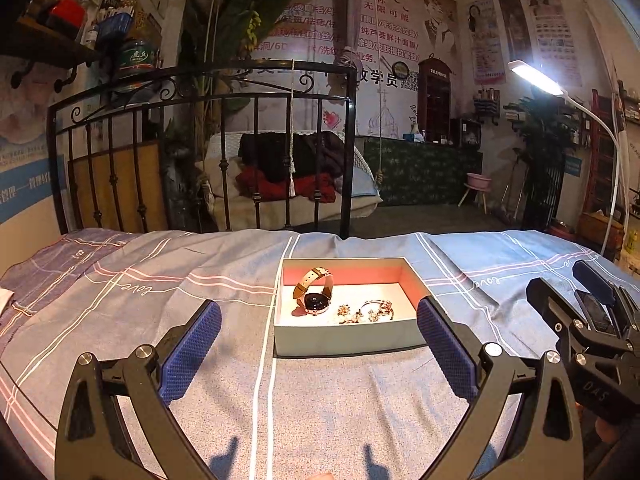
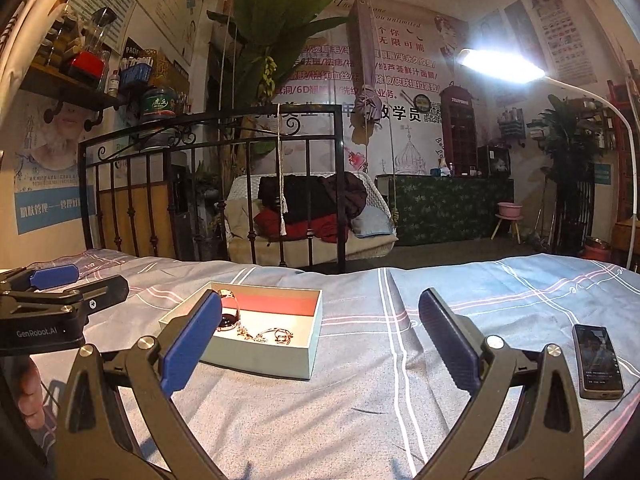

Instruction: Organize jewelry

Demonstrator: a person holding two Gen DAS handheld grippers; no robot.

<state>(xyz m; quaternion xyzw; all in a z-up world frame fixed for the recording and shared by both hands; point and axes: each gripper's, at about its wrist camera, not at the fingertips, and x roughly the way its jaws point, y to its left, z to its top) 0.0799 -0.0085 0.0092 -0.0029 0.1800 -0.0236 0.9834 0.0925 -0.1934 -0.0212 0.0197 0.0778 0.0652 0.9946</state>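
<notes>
Left wrist view: looked along the left gripper [image 1: 319, 346], blue-padded fingers [image 1: 192, 350] spread wide and gripping nothing, hovering over the plaid bedspread [image 1: 160, 312]. Just ahead, between the fingertips, a shallow pale-green box [image 1: 344, 340] with a pink inner wall, resting on the bed. Inside it, at the left, a watch [image 1: 316, 292] with a tan strap and dark round face, propped on its side; beside it to the right, a small heap of gold-toned jewelry [image 1: 366, 312] on the white floor of the box. At the right edge, the right gripper [image 1: 592, 300] seen side-on, fingers parted and empty. Beyond the bed, a black iron bedframe [image 1: 200, 100] and a lit white lamp [image 1: 536, 78].

Right wrist view: looked along the right gripper [image 2: 320, 340], fingers [image 2: 450, 340] likewise wide and empty, above the bedspread [image 2: 360, 400]. Box [image 2: 276, 356] sat ahead to the left, partly hidden behind the left-hand finger, watch [image 2: 229, 316] and jewelry [image 2: 268, 335] within. A phone [image 2: 597, 362] lay flat on the bed at the right, well apart from the box. Left gripper [image 2: 52, 284] showed at the left edge.
</notes>
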